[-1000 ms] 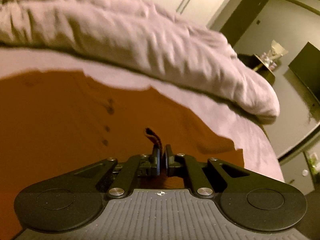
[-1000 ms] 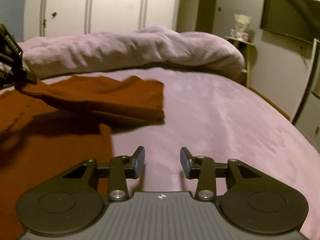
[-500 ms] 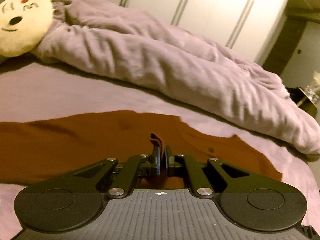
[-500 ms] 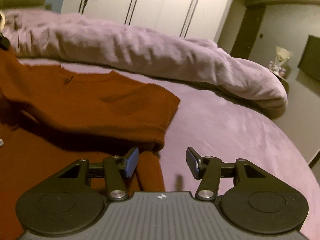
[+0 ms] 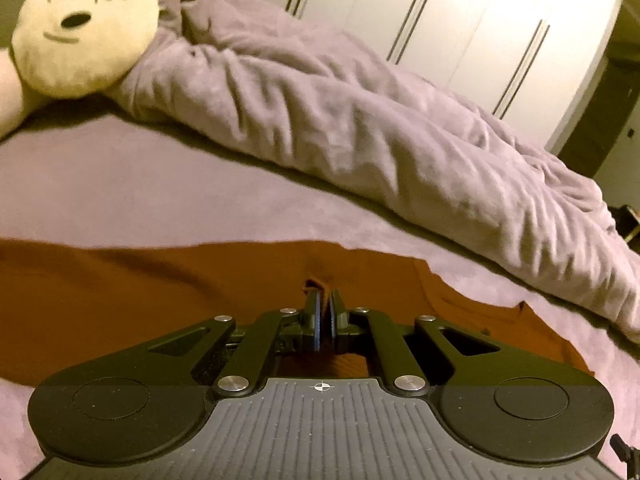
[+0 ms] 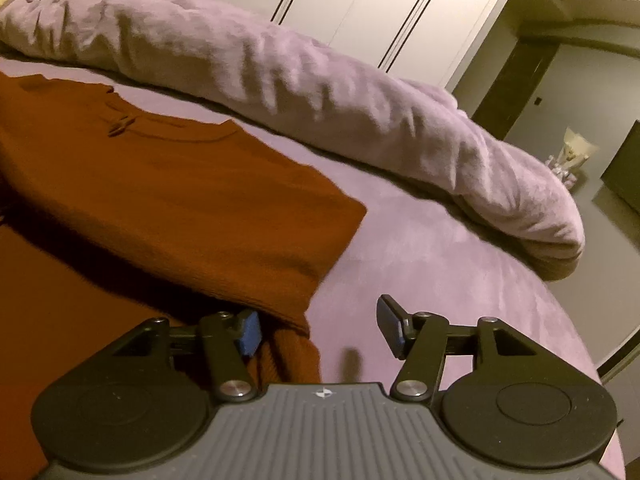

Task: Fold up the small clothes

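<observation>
Rust-brown shirt (image 6: 168,200) spread on the mauve bed sheet (image 6: 460,280), one part folded over the rest, the folded edge running from about 10 o'clock down toward 5 o'clock in the right wrist view, collar and a small loop near 10 o'clock. Left gripper (image 5: 324,312) clamped tight on a pinch of that same shirt (image 5: 120,300), a little tuft of cloth poking up past the blue pads at 12 o'clock of the tips. Right gripper (image 6: 318,326) with jaws apart, just been widening; left pad (image 6: 250,334) just beside the shirt's lower hem, touching or not cannot be told, right pad over bare sheet, only the hem's corner and sheet between them, nothing gripped. Rumpled lilac duvet (image 5: 360,120) heaped across the far side of the bed, from 10 o'clock to 3 o'clock. Cream plush toy (image 5: 84,28) with a stitched face at 10 o'clock in the left wrist view, resting against the duvet. White wardrobe doors (image 5: 460,20) behind, at 1 o'clock
</observation>
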Motion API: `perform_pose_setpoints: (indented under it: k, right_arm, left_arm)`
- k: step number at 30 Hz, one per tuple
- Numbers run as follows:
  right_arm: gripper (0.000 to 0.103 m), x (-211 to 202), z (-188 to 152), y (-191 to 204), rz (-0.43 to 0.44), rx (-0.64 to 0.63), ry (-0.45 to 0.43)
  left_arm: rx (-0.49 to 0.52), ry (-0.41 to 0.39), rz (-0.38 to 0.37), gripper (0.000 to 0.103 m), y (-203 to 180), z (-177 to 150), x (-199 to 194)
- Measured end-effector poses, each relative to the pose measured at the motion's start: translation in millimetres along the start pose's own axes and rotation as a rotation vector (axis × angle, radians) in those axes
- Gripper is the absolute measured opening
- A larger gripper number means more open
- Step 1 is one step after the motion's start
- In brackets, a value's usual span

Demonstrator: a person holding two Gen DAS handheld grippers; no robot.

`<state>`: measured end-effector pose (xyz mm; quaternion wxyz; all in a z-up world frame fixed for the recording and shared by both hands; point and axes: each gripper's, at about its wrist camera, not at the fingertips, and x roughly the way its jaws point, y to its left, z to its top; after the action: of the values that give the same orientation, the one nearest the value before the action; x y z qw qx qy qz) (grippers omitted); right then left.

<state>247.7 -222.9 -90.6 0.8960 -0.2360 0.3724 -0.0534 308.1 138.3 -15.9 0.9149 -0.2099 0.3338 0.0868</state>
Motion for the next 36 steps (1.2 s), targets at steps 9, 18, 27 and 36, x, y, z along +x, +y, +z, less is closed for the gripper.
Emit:
perform_pose_setpoints:
  k: [9, 18, 27, 36]
  right_arm:
    - [0.078, 13.1, -17.5, -46.3, 0.065, 0.253, 0.039]
    - [0.072, -7.4, -19.6, -27.3, 0.041, 0.113, -0.010]
    - [0.070, -27.0, -19.4, -32.0, 0.063, 0.129, -0.017]
    - [0.031, -34.5, 4.2, -19.6, 0.188, 0.175, -0.072]
  left_arm:
    - [0.087, 0.071, 0.035, 0.007, -5.0, -25.9, 24.4]
    - [0.079, 0.007, -0.035, 0.006, -0.6, -18.3, 14.9]
    - [0.124, 0.095, 0.010, 0.015, 19.5, -35.3, 14.9]
    - [0.104, 0.184, -0.052, 0.045, 21.5, -42.4, 24.0]
